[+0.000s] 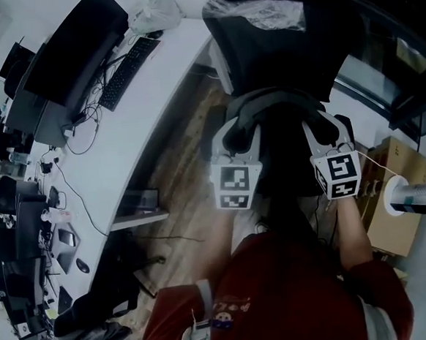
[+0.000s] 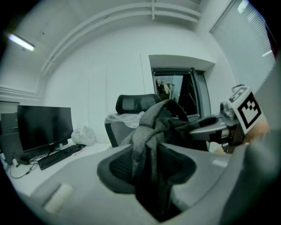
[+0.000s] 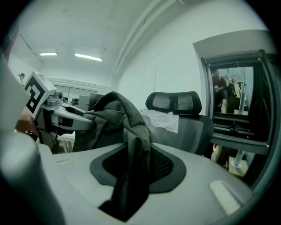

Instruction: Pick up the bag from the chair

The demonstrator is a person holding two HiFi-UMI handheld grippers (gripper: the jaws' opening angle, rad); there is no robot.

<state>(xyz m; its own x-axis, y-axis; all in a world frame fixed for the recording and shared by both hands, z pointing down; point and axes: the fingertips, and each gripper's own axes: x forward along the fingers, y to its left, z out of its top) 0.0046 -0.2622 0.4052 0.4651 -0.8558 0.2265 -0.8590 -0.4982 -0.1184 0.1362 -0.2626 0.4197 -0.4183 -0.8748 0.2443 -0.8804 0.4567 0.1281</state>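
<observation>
The bag (image 1: 281, 149) is a dark grey fabric bundle hanging between my two grippers, lifted off the black office chair (image 1: 277, 47) just beyond it. My left gripper (image 1: 233, 131) is shut on a fold of its grey cloth (image 2: 147, 145), which runs down between the jaws. My right gripper (image 1: 327, 126) is shut on another fold of the cloth (image 3: 131, 149). In the left gripper view the right gripper (image 2: 208, 125) shows at the bag's far side. In the right gripper view the left gripper (image 3: 66, 115) holds the other side. Crumpled clear plastic (image 1: 255, 10) lies on the chair's headrest.
A curved white desk (image 1: 123, 147) runs along the left with a monitor (image 1: 71, 52), a keyboard (image 1: 128, 69) and a white plastic bag (image 1: 155, 12). A cardboard box (image 1: 394, 184) and a white tube (image 1: 413, 195) stand at the right. A glass door (image 3: 235, 101) lies behind the chair.
</observation>
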